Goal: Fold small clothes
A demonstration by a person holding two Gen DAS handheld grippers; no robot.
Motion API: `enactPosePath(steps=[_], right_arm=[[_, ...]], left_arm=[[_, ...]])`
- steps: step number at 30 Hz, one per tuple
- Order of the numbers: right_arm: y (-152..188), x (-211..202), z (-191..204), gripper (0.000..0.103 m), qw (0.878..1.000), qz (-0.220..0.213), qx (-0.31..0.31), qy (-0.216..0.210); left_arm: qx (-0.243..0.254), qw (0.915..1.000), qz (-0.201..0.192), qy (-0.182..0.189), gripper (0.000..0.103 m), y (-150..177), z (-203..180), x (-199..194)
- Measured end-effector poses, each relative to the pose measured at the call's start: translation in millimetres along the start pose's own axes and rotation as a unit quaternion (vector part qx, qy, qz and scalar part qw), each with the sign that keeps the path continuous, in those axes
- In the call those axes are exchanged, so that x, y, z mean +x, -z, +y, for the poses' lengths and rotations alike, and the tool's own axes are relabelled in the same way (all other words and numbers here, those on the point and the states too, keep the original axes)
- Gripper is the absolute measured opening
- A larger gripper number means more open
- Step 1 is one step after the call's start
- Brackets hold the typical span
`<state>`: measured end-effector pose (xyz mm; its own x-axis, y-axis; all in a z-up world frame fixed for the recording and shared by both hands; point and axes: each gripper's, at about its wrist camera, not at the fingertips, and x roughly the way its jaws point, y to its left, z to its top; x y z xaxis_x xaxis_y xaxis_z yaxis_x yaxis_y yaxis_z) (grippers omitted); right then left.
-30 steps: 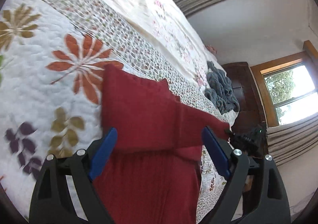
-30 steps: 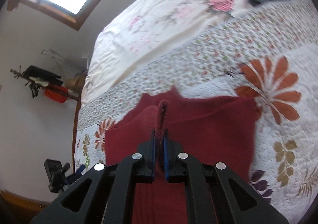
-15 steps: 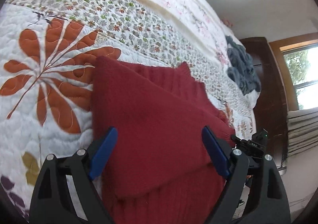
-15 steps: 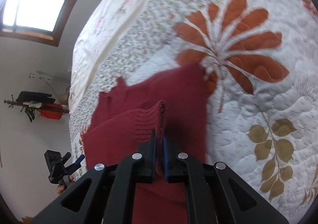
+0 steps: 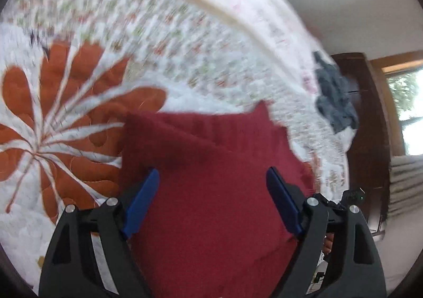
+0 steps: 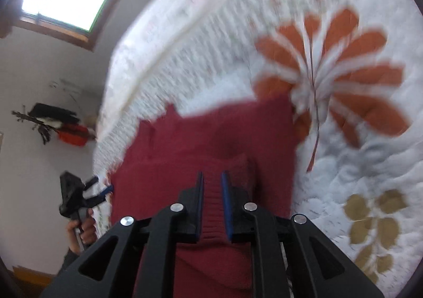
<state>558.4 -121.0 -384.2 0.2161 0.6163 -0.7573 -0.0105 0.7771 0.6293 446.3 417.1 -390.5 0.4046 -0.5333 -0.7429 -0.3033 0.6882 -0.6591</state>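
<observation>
A dark red knit sweater lies on the flowered quilt, one sleeve folded across its body. My left gripper hovers over it, open wide, its blue pads apart above the fabric and holding nothing. In the right wrist view the same sweater fills the middle. My right gripper is open by a narrow gap, and the ribbed sleeve cuff lies flat under and between the fingers. Both views are blurred by motion.
A crumpled grey garment lies farther along the bed, near dark wooden furniture. A hand holding the other gripper's handle shows at the bed's left edge. The quilt spreads to the right of the sweater.
My right gripper carried the sleeve cuff across the sweater's body, laid it down and parted its fingers. The left gripper moved forward over the sweater and stayed open.
</observation>
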Motion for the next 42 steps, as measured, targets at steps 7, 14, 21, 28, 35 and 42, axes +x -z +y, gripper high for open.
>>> enactPosePath(steps=[7, 14, 21, 28, 35, 42], right_arm=[[11.2, -13.5, -13.4, 0.007, 0.999, -0.007, 0.012, -0.031], [34.9, -5.9, -28.9, 0.000, 0.999, 0.010, 0.028, -0.031], [59.5, -22.7, -19.4, 0.019, 0.998, 0.015, 0.020, -0.050], [90.1, -59.4, -3.8, 0.041, 0.998, 0.009, 0.018, -0.064], [216.3, -135.2, -32.1, 0.054, 0.995, 0.090, 0.026, -0.041], [338.2, -179.9, -87.6, 0.055, 0.986, 0.139, 0.090, -0.015]], left_arm=[[0.045, 0.9984, -0.008, 0.033, 0.071, 21.9, -12.9, -29.1], [0.079, 0.9960, 0.041, 0.006, 0.059, 74.8, 7.3, -13.4], [0.095, 0.9953, 0.022, 0.006, 0.078, 97.0, 0.3, -41.1], [0.084, 0.9963, 0.019, 0.006, 0.083, 144.4, -2.1, -90.8], [0.037, 0.9976, 0.059, -0.005, 0.086, 284.4, 37.2, -146.6], [-0.039, 0.9944, 0.098, -0.006, 0.086, 386.3, 90.4, -155.5]])
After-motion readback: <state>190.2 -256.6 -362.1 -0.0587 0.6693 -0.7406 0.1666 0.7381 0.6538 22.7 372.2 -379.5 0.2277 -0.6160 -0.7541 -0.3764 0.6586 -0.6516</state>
